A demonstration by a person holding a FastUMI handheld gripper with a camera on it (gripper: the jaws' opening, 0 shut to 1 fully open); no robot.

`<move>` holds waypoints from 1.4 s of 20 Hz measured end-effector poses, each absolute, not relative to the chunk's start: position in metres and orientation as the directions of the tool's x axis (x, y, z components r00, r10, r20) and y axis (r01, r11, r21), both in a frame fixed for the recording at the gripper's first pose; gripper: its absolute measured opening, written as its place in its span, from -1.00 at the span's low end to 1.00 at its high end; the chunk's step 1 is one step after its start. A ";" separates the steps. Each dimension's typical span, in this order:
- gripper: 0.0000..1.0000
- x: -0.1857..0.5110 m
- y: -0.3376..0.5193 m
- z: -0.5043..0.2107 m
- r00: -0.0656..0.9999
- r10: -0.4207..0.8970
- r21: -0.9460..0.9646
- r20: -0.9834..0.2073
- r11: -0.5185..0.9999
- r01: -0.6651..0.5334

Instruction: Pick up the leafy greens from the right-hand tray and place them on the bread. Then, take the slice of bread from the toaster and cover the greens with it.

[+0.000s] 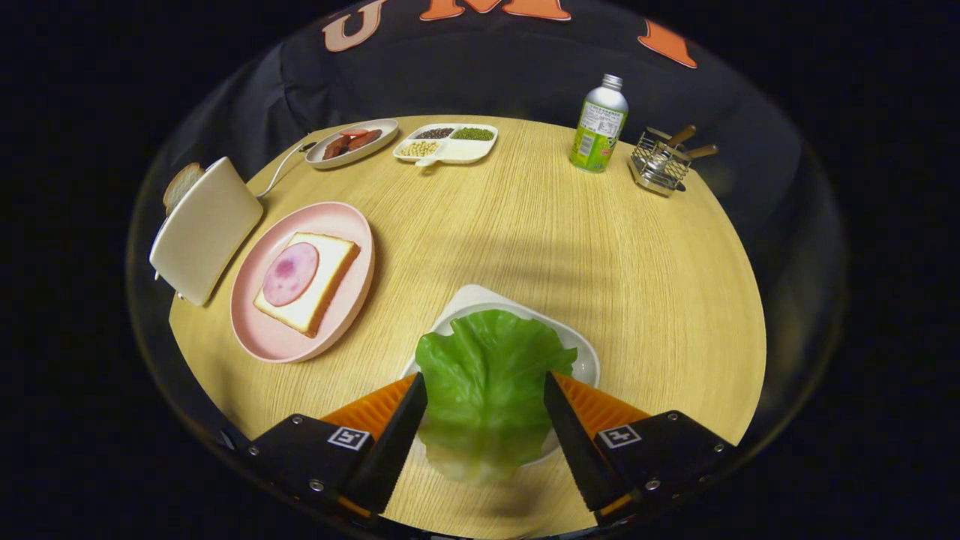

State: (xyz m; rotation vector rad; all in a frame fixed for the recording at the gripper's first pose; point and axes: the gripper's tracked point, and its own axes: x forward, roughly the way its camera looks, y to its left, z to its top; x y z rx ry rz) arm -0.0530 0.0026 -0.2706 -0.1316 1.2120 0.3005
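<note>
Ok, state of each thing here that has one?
gripper: open, fingers either side of the lettuce leaf
lettuce leaf: lying on white tray
bread slice: on pink plate, ham on top
toaster: slice sticking up
bottle: upright, capped

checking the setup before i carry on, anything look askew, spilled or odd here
Nothing is spilled or damaged. The green lettuce leaf overhangs the near rim of its white tray, between the open gripper's fingers. The round ham slice sits off-centre on the bread slice on the pink plate.
</note>
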 end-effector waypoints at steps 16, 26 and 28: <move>0.40 -0.055 0.012 -0.291 0.275 0.152 0.066 -0.949 0.952 -0.298; -0.89 -0.050 0.012 -0.288 0.287 0.206 0.148 -0.935 0.966 -0.211; -0.91 -0.048 0.010 -0.283 0.306 0.209 0.151 -0.929 0.968 -0.202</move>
